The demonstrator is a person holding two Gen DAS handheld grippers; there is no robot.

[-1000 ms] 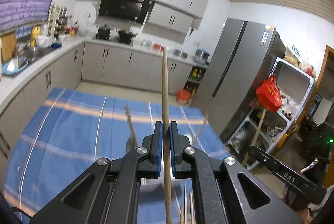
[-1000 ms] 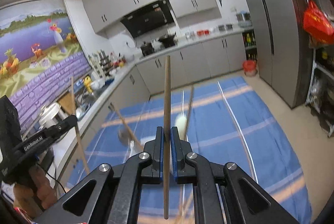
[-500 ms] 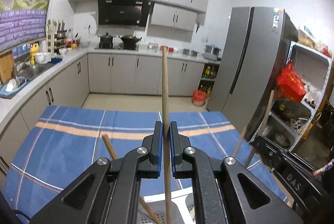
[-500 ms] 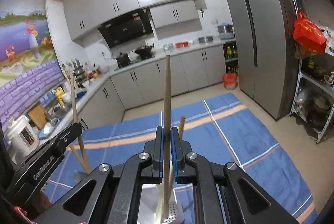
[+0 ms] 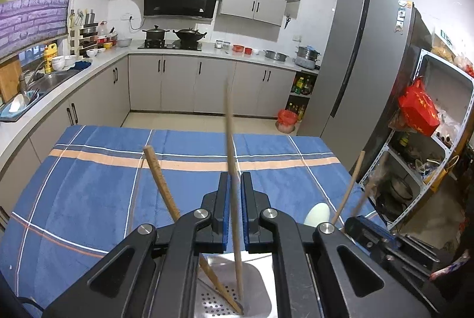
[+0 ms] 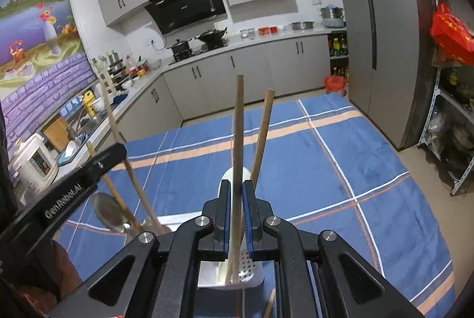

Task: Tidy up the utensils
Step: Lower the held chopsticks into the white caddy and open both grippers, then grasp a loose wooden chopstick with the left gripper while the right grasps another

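Observation:
My left gripper (image 5: 234,178) has its jaws slightly apart around a wooden chopstick (image 5: 230,140). The chopstick's lower end rests inside a perforated metal utensil holder (image 5: 260,282) below the gripper. A second wooden stick (image 5: 161,184) leans in that holder. My right gripper (image 6: 236,187) has its jaws slightly apart around another wooden chopstick (image 6: 238,134), whose lower end stands in the white perforated holder (image 6: 251,273). A wooden stick (image 6: 262,134) and a pale spoon (image 6: 228,178) stand there too. A metal ladle (image 6: 108,210) lies at left.
The holder stands on a table with a blue striped cloth (image 5: 89,184). The left gripper body (image 6: 68,193) crosses the right wrist view at left; the right gripper body (image 5: 385,241) shows at lower right. Kitchen counters (image 5: 207,51) and a fridge (image 5: 364,66) lie beyond.
Both grippers have lowered their chopsticks into the holder and tilted up to level. Both sets of jaws have eased apart, and the chopsticks now lean loosely between them.

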